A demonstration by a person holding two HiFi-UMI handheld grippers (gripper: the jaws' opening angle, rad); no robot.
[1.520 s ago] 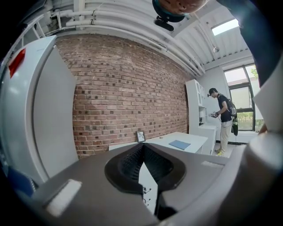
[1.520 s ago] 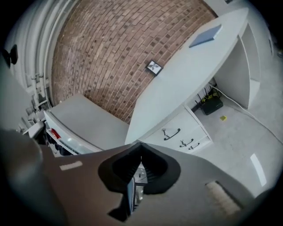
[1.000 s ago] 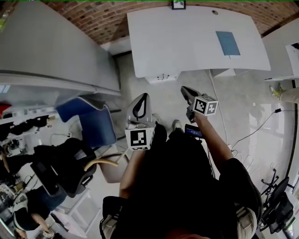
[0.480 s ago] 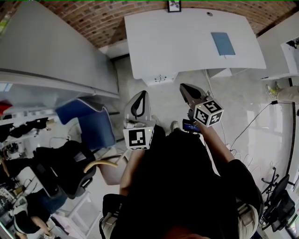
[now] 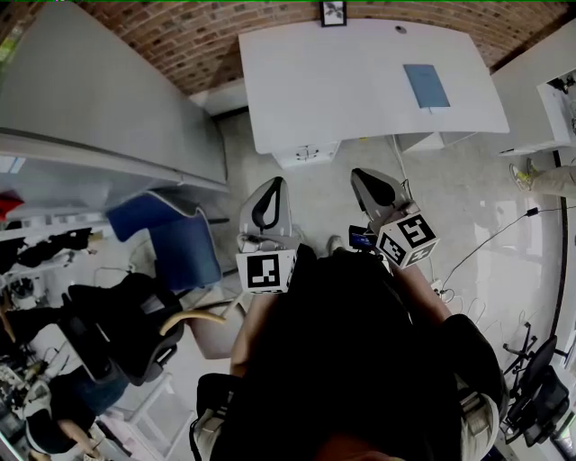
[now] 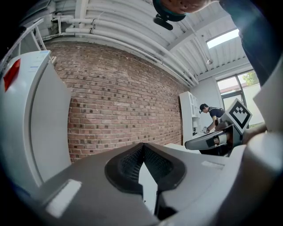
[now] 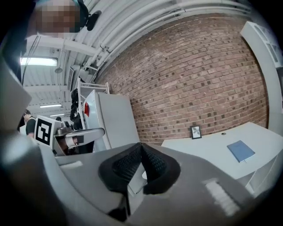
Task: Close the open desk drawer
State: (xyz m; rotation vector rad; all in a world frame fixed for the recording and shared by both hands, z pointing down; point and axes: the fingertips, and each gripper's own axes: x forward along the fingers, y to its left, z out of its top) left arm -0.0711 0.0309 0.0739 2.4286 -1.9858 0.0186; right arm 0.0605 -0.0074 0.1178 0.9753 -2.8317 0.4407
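Now | right hand-held gripper (image 5: pixel 361 176) lifted and rolled, clenched empty | left hand-held gripper (image 5: pixel 275 184) clenched empty | both well apart from worktop (image 5: pixel 360 81) drawer (image 5: pixel 308 153)

The right gripper (image 5: pixel 362 176) is rising toward the head camera and rolling: the marker cube (image 5: pixel 408 239) behind its jaws is looming larger, sliding lower right in the head view and tilting onto a corner. The left gripper (image 5: pixel 274 183) is drifting only slightly, its own cube (image 5: pixel 265 270) edging left.

book (image 5: pixel 427 85) on desk (image 5: pixel 342 81) | frame (image 5: pixel 333 12) behind desk | drawer unit (image 5: pixel 308 153) under desk | chair (image 5: pixel 184 239) left
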